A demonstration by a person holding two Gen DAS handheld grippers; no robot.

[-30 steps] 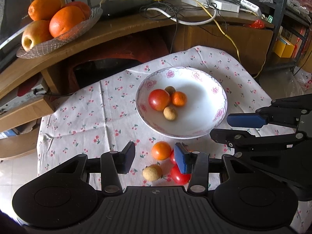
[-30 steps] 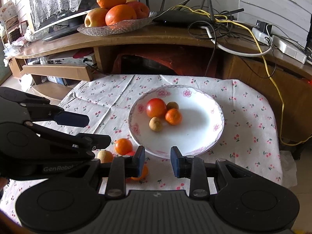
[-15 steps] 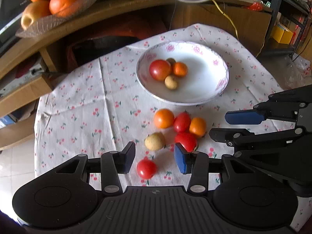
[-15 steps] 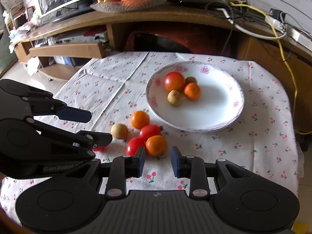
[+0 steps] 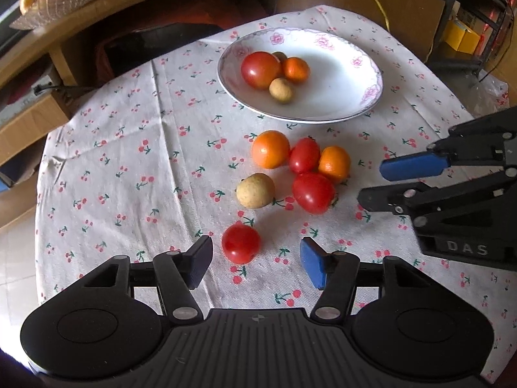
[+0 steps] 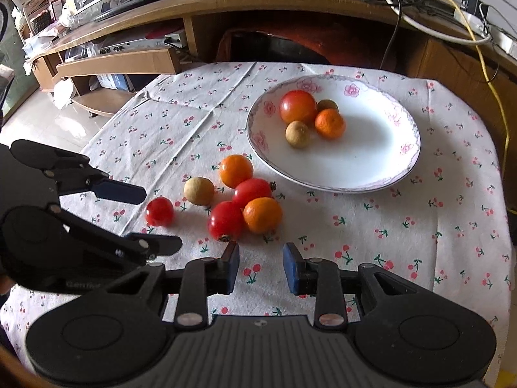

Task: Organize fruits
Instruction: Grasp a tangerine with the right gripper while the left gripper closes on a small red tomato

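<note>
Glossy ceramic plate [image 5: 371, 74]; matt printed cloth [image 5: 129, 161]; wood shelf [image 6: 242, 3].

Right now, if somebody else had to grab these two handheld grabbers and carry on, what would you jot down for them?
Left gripper: open, empty, fingers either side of the lone small tomato on the tablecloth.
Right gripper: open, empty, just short of the fruit cluster.
Done: the plate holds a large tomato, a mandarin and two longans.
Left: six loose pieces on the cloth: three small tomatoes, two mandarins, one longan. They probably go on the plate.
</note>
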